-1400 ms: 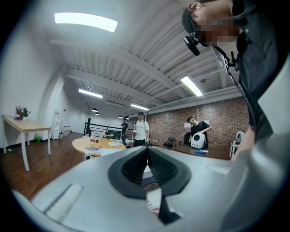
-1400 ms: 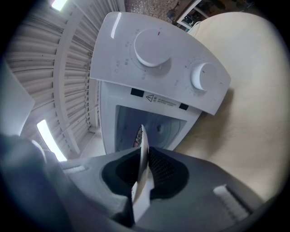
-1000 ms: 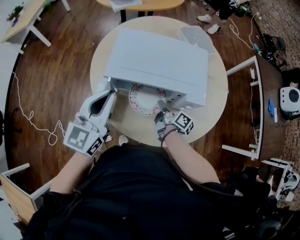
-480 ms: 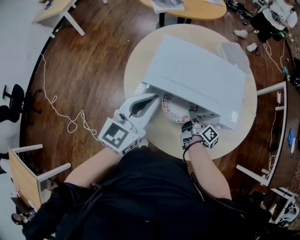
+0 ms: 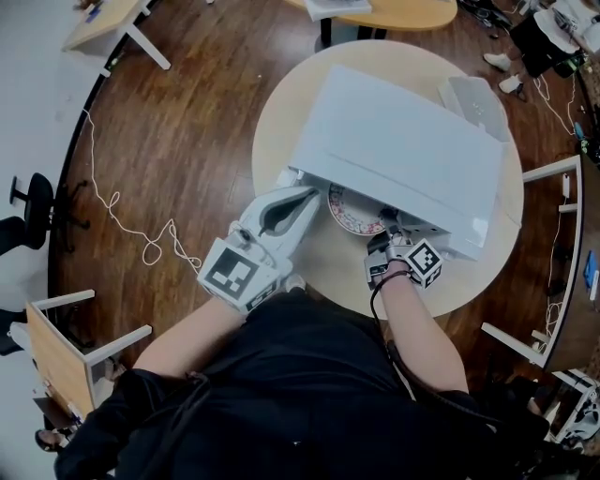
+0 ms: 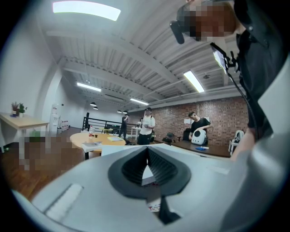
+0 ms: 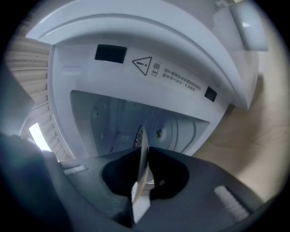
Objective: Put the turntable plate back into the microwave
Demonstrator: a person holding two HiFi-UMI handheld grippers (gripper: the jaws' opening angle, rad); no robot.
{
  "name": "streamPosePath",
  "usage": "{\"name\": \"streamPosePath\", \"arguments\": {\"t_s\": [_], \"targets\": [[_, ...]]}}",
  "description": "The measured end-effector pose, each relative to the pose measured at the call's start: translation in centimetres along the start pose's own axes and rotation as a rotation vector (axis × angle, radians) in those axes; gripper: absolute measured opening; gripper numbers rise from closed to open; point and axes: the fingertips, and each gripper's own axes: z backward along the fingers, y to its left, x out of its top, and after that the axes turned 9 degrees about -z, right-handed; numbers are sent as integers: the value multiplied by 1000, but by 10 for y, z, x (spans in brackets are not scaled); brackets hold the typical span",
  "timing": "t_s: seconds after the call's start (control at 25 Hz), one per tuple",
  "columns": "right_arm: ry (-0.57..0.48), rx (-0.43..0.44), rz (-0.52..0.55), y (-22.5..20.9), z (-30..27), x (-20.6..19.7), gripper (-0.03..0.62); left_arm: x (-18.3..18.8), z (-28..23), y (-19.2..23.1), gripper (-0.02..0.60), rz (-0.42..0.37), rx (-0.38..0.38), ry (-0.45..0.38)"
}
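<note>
The white microwave (image 5: pixel 403 150) stands on a round wooden table (image 5: pixel 319 267) with its front opening toward me. The patterned turntable plate (image 5: pixel 352 214) sticks halfway out of that opening. My right gripper (image 5: pixel 384 225) is shut on the plate's near rim. In the right gripper view the plate (image 7: pixel 144 149) shows edge-on between the jaws, with the microwave cavity (image 7: pixel 122 122) just beyond. My left gripper (image 5: pixel 305 195) lies level at the microwave's left front corner, jaws closed on the white door edge (image 5: pixel 289 176). In the left gripper view its jaws (image 6: pixel 146 152) meet at the tips.
A clear plastic container (image 5: pixel 473 98) sits on the table behind the microwave. Around the table are wooden floor, a cable (image 5: pixel 141 244), a white-framed table (image 5: pixel 553 187) at the right and a desk (image 5: pixel 103 23) at the far left. Several people stand in the room's background (image 6: pixel 147 124).
The head view shifted, so the microwave now shows further right. My right gripper has moved toward the opening and the plate sits deeper under the microwave's front edge. The left gripper has kept its place.
</note>
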Motion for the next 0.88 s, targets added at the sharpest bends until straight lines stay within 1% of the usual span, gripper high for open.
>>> {"name": "streamPosePath", "arguments": {"t_s": [0.16, 0.36, 0.48, 0.64, 0.8, 0.88], "targets": [[-15, -10, 1, -1, -4, 2, 26, -1, -3, 1, 5, 4, -2, 2], [-35, -7, 28, 3, -11, 3, 26, -8, -1, 3, 5, -12, -13, 13], [-55, -12, 21, 4, -16, 3, 26, -10, -2, 5, 5, -5, -18, 15], [-94, -45, 19, -1, -19, 7, 26, -5, -5, 2, 5, 23, -26, 13], [-124, -59, 6, -3, -22, 10, 26, -7, -2, 3, 5, 18, -29, 21], [-136, -67, 10, -4, -24, 12, 26, -5, -4, 3, 5, 32, -26, 18]]}}
